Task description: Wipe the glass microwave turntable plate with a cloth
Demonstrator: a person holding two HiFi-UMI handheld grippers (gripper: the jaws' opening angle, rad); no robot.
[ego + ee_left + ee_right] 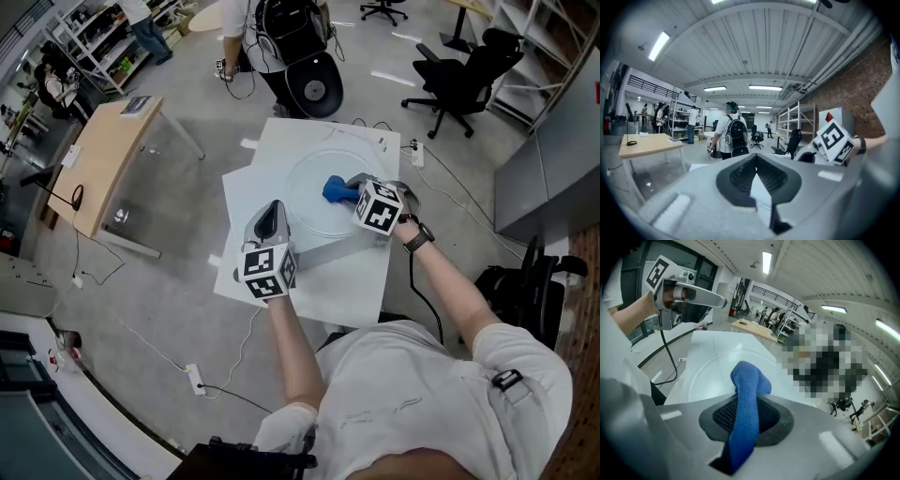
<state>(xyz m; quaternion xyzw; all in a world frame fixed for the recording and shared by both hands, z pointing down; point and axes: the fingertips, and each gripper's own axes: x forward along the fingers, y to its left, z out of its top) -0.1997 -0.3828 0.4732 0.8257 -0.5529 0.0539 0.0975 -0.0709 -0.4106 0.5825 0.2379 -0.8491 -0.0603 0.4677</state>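
The right hand-held gripper (354, 187) is clamped on the blue cloth (336, 190) and presents its free end to the glass turntable plate (309, 173). The plate lies flat on the white counter (361, 281), toward 12 o'clock. The left hand-held gripper (272, 216), closed and empty, hovers at the plate's 7 o'clock, apparently leaving the wiping path unobstructed. An office chair (464, 66) stands well apart at 2 o'clock.

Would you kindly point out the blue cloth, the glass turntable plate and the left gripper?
blue cloth (745, 399): right gripper view, mid-fold.
glass turntable plate (307, 199): head view, bare left part.
left gripper (274, 206): head view, between fingertips.
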